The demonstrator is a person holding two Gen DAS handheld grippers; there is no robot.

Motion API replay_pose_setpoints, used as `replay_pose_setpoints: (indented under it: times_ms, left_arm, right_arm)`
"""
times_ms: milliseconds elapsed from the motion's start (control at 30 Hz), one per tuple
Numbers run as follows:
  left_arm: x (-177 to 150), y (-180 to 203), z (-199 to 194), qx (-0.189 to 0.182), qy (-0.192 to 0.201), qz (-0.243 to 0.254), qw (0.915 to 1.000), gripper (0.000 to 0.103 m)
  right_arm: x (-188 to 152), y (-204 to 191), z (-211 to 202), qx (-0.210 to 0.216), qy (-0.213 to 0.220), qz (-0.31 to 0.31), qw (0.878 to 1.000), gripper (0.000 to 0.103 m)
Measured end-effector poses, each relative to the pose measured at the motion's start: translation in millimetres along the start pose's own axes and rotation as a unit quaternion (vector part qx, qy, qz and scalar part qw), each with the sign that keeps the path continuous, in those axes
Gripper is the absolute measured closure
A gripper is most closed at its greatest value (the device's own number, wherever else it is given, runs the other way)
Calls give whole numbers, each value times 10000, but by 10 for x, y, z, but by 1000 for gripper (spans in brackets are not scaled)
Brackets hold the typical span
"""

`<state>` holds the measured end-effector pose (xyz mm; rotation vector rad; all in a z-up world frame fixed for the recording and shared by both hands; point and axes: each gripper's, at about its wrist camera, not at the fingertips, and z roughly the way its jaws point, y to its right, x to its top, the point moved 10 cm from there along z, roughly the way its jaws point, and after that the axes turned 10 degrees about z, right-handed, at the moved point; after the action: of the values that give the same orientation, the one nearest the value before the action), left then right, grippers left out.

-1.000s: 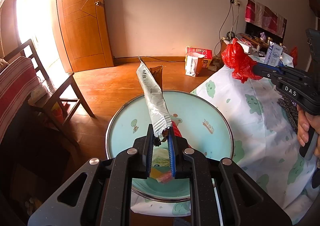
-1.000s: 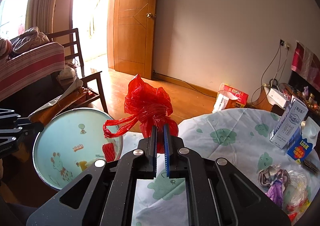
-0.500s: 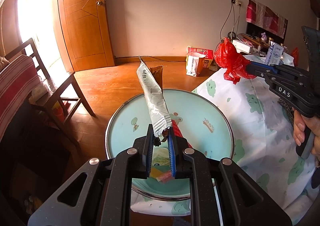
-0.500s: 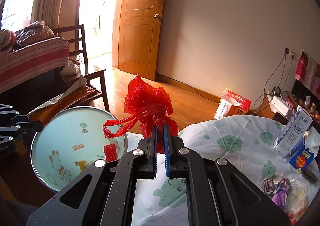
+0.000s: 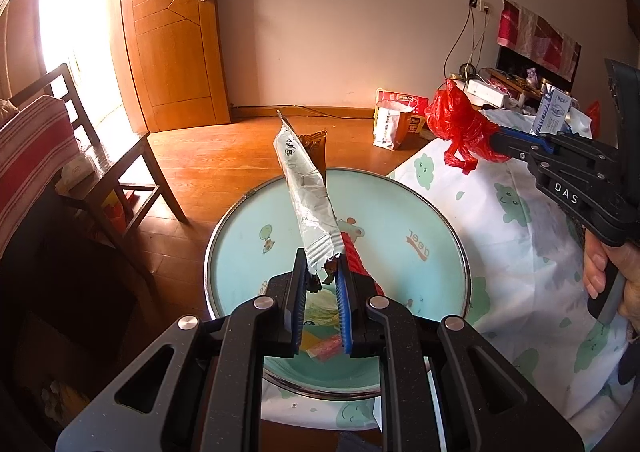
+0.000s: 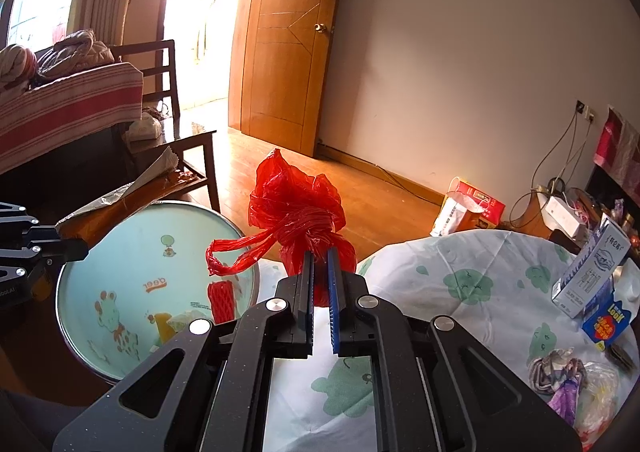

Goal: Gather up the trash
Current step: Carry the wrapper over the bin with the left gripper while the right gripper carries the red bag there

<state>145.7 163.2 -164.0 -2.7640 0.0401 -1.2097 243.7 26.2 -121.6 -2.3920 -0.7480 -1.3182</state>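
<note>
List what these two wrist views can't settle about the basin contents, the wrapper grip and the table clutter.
- Basin contents: left wrist view, left tongs cover the near scraps; right wrist view shows them only small.
- Foil wrapper: its lower end is hidden between the pads.
- Red bag: knotted shut, contents unseen.
- Clutter pile: right wrist view, blurred at the lens edge.
- Right tongs: shut on the bag.

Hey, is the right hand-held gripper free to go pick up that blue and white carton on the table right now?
Probably not yet. The right hand-held gripper is shut on the red plastic bag, so its jaws are taken. The blue and white carton stands uncovered on the tablecloth, so the path itself looks open once the bag is dropped.
</note>
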Motion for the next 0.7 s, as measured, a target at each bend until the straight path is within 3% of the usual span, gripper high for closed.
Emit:
replay_pose_setpoints:
  times_ms: [700]
  left_arm:
    - [-12, -76, -2, 63, 5, -198, 9998, 89]
  right_arm:
    - [-42, -163, 47, 81, -91, -403, 9991, 96]
